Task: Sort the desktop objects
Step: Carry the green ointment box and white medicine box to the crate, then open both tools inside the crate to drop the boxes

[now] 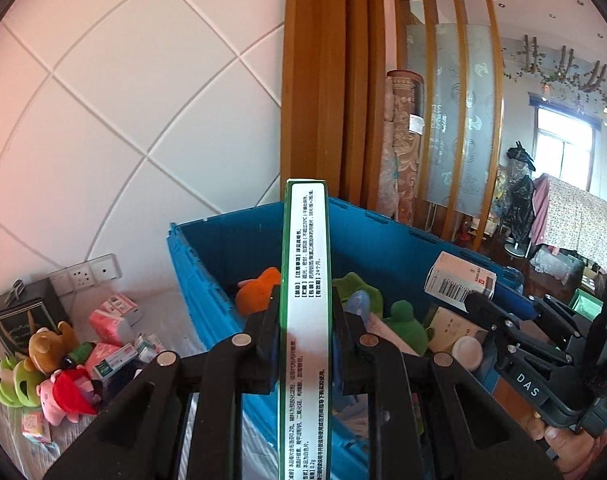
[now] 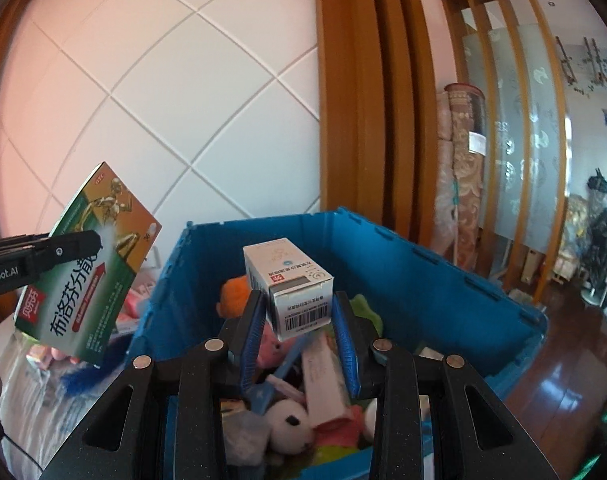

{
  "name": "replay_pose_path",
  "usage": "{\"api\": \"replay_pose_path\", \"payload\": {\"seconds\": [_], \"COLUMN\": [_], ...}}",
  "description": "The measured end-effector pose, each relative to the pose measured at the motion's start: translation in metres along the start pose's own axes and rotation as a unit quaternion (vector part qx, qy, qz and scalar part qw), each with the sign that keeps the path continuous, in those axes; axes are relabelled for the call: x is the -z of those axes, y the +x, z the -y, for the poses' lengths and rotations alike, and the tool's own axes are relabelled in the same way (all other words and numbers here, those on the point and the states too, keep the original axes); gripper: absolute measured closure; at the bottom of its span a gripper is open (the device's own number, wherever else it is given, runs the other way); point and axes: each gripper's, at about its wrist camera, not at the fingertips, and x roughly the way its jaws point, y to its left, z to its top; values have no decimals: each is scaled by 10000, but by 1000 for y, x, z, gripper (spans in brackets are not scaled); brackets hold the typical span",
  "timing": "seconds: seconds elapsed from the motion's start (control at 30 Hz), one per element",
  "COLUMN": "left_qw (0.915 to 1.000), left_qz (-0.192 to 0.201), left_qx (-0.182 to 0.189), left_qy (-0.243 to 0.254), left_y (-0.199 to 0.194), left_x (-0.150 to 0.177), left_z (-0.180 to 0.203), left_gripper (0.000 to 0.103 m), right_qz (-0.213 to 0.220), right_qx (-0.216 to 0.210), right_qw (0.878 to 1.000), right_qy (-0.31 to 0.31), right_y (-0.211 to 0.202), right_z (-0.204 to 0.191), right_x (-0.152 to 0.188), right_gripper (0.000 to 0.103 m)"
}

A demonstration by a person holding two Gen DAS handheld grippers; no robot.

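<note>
My left gripper [image 1: 305, 304] is shut on a flat green-edged medicine box [image 1: 305, 280], seen edge-on, held above the near rim of a blue crate [image 1: 207, 252]. In the right wrist view that same green and orange box [image 2: 91, 268] hangs at the left in the left gripper [image 2: 79, 242]. My right gripper [image 2: 299, 312] is shut on a small white medicine box with a barcode [image 2: 295, 292], held over the blue crate [image 2: 423, 276]. From the left wrist view the white box [image 1: 459, 278] and right gripper [image 1: 475, 300] show at the right, over the crate.
The crate holds plush toys [image 1: 259, 288], a green frog toy [image 1: 403, 316], boxes and a panda plush [image 2: 289, 426]. On the bed left of it lie pink packets [image 1: 107, 324], small boxes, plush toys [image 1: 47, 348] and a black gift box [image 1: 19, 316]. A tiled wall and wooden door frame stand behind.
</note>
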Motion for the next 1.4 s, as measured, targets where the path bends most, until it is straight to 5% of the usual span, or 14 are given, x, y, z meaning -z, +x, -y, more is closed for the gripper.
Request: {"api": "replay_pose_path", "payload": {"seconds": [0.27,0.4,1.0,1.1,1.27,1.4], "left_qw": [9996,9988,9922,9917,9921,9932], "left_qz": [-70,-416,-1202,-1229,-1190,-1089], "left_qx": [219,151,-251,-278,-322,-328], "left_qy": [157,229,213,255,252,248], "left_y": [29,50,83,82,83,80], "left_x": [-15,-8,13,14,13,13], "left_z": [47,61,64,66,64,65], "left_gripper": [84,84,83,74,59,58], "right_qz": [-95,-154,-611,-709,-579,-488], "right_qx": [313,303,177,130,157,136], "right_qw": [9994,9993,9977,9970,9978,9983], "right_qy": [123,162,229,269,287,281], "right_y": [4,14,75,79,75,70], "right_z": [52,66,77,74,75,76], "right_x": [4,6,21,26,26,24], "right_gripper": [70,70,75,72,51,14]}}
